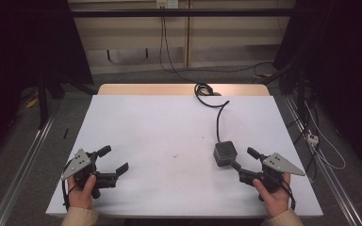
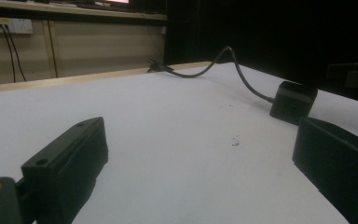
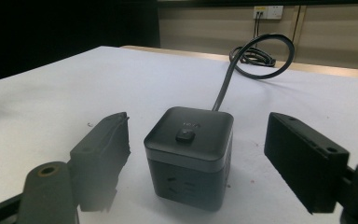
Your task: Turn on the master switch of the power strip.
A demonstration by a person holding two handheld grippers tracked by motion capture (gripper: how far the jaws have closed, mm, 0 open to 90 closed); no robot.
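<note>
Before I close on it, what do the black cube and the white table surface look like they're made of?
The black cube looks like moulded plastic with a matte, faintly satin finish: soft highlights, rounded edges, socket slots on its side, a small button on top. Its cable looks rubber-sheathed, bending in a smooth loop. The white table surface is a flat matte sheet, perhaps laminate or paper, with small dark scuffs; I can't tell which.

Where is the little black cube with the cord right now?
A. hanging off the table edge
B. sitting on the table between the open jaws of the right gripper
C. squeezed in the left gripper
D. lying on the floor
B: the black cube sits on the white table, with the right gripper open, a jaw on each side and gaps between.
</note>
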